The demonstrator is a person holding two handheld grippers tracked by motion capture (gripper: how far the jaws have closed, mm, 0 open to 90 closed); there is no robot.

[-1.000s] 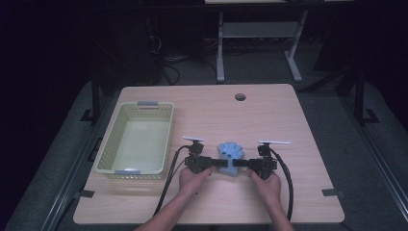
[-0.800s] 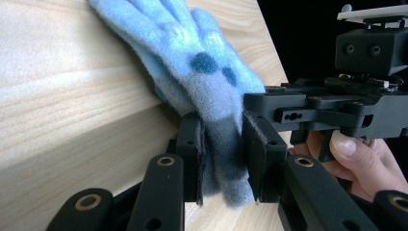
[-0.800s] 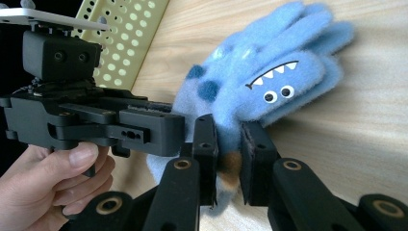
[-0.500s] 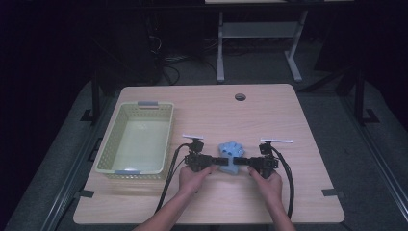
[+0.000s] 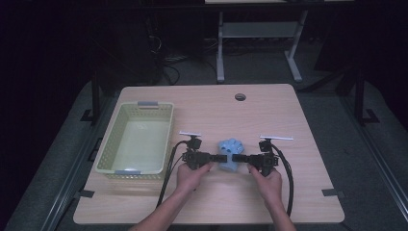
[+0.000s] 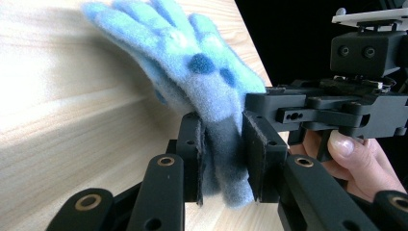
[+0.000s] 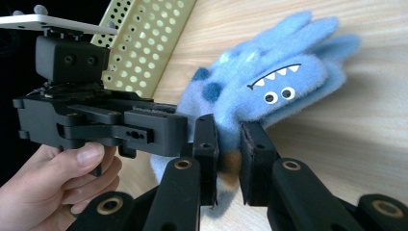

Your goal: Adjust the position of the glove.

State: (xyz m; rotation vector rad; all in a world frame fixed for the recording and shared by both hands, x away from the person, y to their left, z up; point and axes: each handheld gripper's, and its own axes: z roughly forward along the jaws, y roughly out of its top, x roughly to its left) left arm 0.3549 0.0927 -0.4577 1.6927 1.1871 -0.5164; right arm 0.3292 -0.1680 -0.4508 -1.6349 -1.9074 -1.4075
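Basket [image 5: 137,139] apparently holds nothing; both claws grip glove [image 5: 230,154] outside.

I read no text, label, brand or number anywhere; blue glove [image 7: 269,82] carries stitched face, no lettering.
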